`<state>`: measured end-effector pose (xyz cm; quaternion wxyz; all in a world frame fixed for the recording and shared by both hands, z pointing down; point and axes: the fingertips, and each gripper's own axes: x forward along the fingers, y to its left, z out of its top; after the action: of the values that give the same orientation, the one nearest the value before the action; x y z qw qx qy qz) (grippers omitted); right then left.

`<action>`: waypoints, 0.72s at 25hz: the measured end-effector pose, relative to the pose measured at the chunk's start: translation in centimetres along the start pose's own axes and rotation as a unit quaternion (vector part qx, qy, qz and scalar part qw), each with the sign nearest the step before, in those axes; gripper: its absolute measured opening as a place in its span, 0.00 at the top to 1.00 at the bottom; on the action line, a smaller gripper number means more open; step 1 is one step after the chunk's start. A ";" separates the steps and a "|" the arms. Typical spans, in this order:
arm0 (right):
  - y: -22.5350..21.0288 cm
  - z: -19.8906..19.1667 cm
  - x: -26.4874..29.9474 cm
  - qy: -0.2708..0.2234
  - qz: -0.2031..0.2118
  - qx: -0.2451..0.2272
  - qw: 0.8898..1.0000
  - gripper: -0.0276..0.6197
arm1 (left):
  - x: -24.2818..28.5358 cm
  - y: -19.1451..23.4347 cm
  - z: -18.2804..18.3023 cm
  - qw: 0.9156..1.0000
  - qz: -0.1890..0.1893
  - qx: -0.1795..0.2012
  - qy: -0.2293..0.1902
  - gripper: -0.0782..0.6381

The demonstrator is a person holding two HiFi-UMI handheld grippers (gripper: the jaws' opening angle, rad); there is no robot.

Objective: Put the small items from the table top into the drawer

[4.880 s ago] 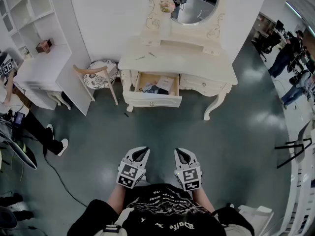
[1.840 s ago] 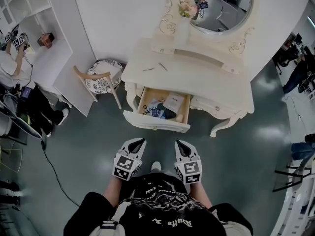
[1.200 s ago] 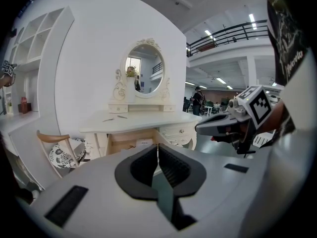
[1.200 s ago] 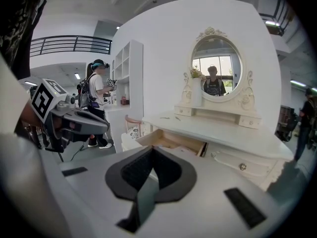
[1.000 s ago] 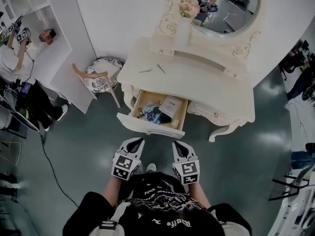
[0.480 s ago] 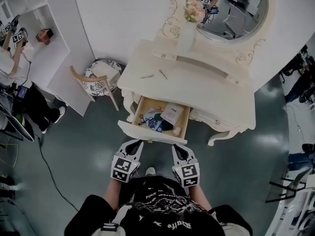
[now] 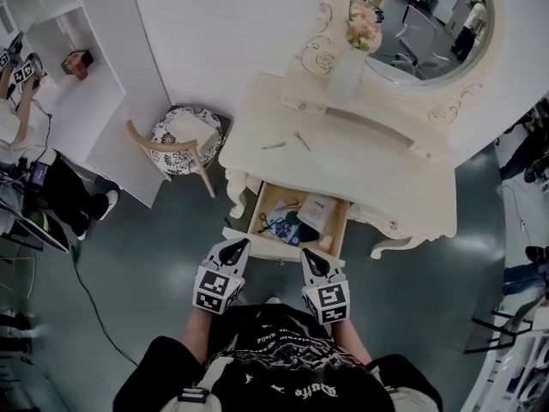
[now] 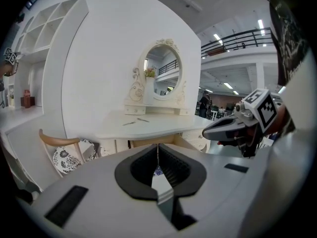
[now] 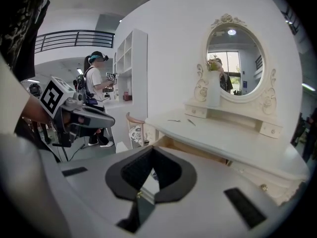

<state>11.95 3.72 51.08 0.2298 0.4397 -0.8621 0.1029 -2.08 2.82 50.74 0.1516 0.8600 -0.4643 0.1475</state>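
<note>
Two thin small items, one beside the other, lie on the white dressing table. They also show far off in the left gripper view and the right gripper view. Below the table top the wooden drawer stands pulled out, with a dark tangle and a white card inside. My left gripper and right gripper are held side by side just short of the drawer front, both shut and empty. Each sees the other: the right gripper, the left gripper.
A wooden chair with a patterned seat stands left of the table. A white shelf unit and a seated person are further left. An oval mirror and a vase of flowers rise at the table's back.
The table and open drawer have drawn closer; the drawer front now lies just ahead of both grippers. Both grippers stay shut and keep their place in front of the body.
</note>
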 end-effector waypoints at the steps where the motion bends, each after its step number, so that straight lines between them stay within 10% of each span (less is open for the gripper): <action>1: 0.1 0.5 0.7 -0.001 -0.001 -0.001 1.000 0.94 | 0.1 0.8 0.2 1.000 -0.001 0.005 0.001 0.86; 18: 3.3 6.9 9.3 -0.003 -0.064 0.028 0.998 0.94 | 0.9 11.7 2.8 0.997 -0.068 0.041 0.007 0.86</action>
<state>2.47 -3.55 49.68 0.2211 0.5006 -0.8296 0.1111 -11.15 -5.11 50.01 0.1291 0.8940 -0.3975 0.1617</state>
